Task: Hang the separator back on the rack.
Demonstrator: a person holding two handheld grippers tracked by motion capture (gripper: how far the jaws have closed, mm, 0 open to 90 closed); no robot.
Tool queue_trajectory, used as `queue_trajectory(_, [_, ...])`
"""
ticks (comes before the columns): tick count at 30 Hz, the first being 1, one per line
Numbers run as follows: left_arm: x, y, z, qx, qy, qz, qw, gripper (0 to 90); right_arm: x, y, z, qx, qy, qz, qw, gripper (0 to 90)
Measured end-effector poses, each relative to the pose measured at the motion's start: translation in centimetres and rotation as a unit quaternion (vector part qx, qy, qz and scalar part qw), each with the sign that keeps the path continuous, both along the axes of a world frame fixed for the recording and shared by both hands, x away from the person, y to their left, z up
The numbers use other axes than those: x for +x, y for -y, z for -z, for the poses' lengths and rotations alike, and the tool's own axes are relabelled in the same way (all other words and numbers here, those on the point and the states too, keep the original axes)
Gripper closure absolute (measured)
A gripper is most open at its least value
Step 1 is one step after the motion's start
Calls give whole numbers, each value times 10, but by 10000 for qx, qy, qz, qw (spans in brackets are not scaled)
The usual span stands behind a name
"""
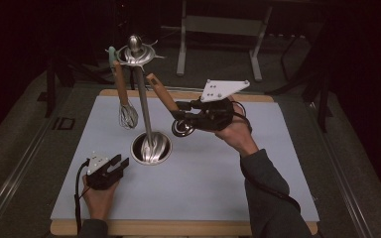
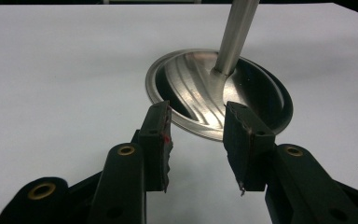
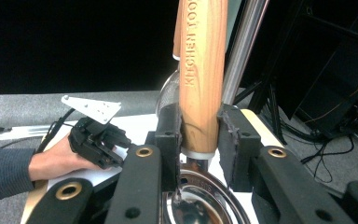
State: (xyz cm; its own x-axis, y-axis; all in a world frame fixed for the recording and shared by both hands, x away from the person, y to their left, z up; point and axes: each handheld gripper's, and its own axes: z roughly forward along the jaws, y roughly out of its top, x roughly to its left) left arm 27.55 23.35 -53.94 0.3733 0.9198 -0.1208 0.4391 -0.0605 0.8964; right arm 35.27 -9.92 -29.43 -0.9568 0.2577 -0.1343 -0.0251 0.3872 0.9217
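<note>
Nearest the person, the left gripper (image 1: 120, 163) rests low on the white table mat (image 1: 218, 183), held in the left hand (image 1: 98, 197), its 2 jaws spread apart with nothing between them. In the left gripper view those jaws point at the round steel base (image 2: 256, 100) of the utensil stand, whose near rim lies just beyond the fingertips (image 2: 154, 135) without touching them, and the stand's pole (image 2: 235, 35) rises from the middle of the dish. Farther out and higher, the right hand (image 1: 238, 131) holds the right gripper (image 1: 178, 111) above the mat, to the right of the pole (image 1: 144, 106), with the grey three-cornered plate (image 1: 223, 89) on top. This gripper is clamped on the wooden handle (image 1: 159, 91) of a utensil, which leans up and left toward the hook ring (image 1: 136, 54) at the top of the stand. The utensil's round metal head (image 1: 182, 128) hangs below the jaws. In the right gripper view the handle (image 3: 200, 74), stamped with the words KITCHEN TOOL, stands upright between the 2 pads (image 3: 170, 130), gripped near its metal collar, and the left gripper (image 3: 98, 140) shows farther off on the mat. Farthest back, a whisk (image 1: 127, 116) with a wooden handle hangs from the ring's left side, well apart from the held utensil.
</note>
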Motion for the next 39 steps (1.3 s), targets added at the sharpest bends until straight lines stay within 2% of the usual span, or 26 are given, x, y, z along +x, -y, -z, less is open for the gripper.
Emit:
queue_trajectory(19, [0, 0, 0, -9, 11, -8, 10000, 618, -1, -5, -4, 71, 22, -52, 10000, 709])
queue_trajectory(31, [0, 0, 0, -30, 13, -16, 10000, 617, 4, -12, -9, 132, 8, 20, 9999, 709])
queue_trajectory(39, [0, 0, 0, -29, 7, -17, 10000, 616, 7, -21, -12, 89, 6, 126, 9999, 709])
